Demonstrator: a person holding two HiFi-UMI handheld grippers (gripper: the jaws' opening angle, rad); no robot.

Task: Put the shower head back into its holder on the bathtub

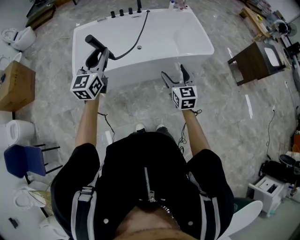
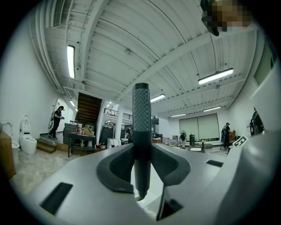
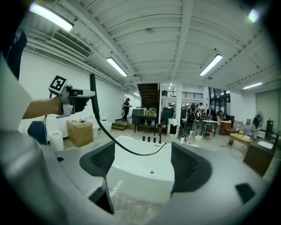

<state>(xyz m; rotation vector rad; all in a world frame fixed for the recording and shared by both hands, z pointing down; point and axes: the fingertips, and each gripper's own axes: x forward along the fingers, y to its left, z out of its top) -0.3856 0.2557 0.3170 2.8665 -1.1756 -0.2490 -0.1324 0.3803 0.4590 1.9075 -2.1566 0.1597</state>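
The white bathtub [image 1: 140, 40] stands in front of me, with black taps and fittings [image 1: 125, 12] on its far rim. A black hose [image 1: 136, 40] runs from there across the tub to the black shower head handle [image 1: 95, 43]. My left gripper [image 1: 99, 55] is shut on that handle above the tub's near left corner. In the left gripper view the handle [image 2: 141, 127] stands upright between the pads. My right gripper [image 1: 173, 75] hangs open and empty in front of the tub's near wall. The right gripper view shows the tub [image 3: 145, 169], the fittings [image 3: 151, 139], the hose [image 3: 127, 150] and the left gripper [image 3: 73, 99].
A cardboard box [image 1: 16, 84] and a blue chair [image 1: 21, 159] stand at the left, with toilets [image 1: 18, 38] beside them. A dark wooden table [image 1: 255, 61] is to the tub's right. My feet [image 1: 150, 127] are on the marble floor near the tub. People stand far back [image 3: 126, 109].
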